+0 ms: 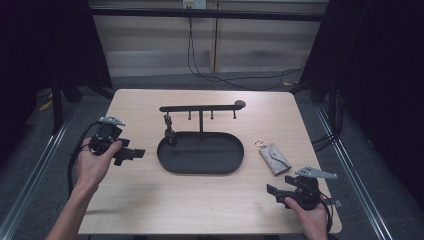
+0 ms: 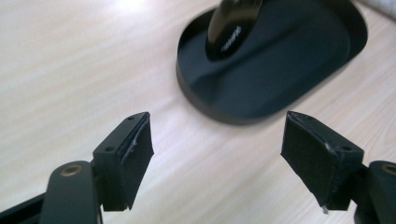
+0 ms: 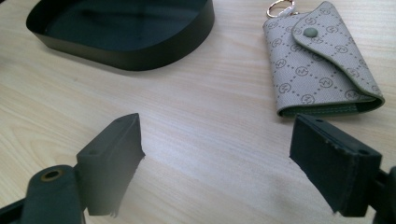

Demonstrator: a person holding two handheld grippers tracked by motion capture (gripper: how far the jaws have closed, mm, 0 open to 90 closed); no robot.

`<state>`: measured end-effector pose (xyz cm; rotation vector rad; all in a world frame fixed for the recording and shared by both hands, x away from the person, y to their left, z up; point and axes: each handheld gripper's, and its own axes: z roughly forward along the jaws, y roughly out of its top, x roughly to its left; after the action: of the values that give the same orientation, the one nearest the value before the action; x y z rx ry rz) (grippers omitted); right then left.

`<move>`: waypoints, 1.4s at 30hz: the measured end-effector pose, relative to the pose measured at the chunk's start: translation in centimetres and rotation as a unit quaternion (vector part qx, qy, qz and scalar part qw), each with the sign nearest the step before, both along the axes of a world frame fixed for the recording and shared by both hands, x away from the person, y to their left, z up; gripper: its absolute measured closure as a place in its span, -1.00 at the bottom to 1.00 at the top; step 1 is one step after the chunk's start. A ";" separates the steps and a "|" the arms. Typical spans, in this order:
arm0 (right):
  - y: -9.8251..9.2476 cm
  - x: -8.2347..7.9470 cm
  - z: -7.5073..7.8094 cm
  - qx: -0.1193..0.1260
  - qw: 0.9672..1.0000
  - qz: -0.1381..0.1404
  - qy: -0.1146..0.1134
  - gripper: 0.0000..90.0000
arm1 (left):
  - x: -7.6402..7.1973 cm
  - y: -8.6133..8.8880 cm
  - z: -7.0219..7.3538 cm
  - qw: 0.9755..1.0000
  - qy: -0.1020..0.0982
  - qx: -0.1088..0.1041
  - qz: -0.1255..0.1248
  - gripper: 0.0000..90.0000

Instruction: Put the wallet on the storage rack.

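Your right tool and left tool both gape wide, holding nothing. The beige monogrammed fabric key pouch looks light, soft and flat; pinch it across its thick folded edge, not its gold ring.

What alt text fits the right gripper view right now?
The right tool hovers open over the wooden table, nothing between its jaws. A grey patterned key pouch lies just ahead at right, a black oval tray at upper left.
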<state>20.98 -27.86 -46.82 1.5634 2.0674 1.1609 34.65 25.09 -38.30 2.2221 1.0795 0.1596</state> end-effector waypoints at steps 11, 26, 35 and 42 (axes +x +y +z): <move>0.1 0.2 0.5 0.003 1.000 0.013 0.006 -0.52 | -3.6 1.4 -3.5 1.000 0.001 0.002 0.020 -0.45; -0.4 1.4 1.2 0.001 1.000 0.008 0.017 -0.57 | -8.7 2.7 -6.0 0.995 -0.033 -0.086 0.041 -0.44; -0.4 3.6 3.1 0.004 1.000 -0.005 0.020 -0.64 | -9.6 3.1 -7.9 0.994 -0.022 -0.110 0.017 -0.35; -0.9 5.4 3.0 -0.002 0.999 -0.023 0.048 -0.58 | -10.5 2.0 -8.0 0.995 -0.024 -0.097 -0.002 -0.41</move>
<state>26.42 -28.77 -43.82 1.6860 2.0798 1.0859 24.17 27.11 -46.26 2.0369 1.0202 0.1027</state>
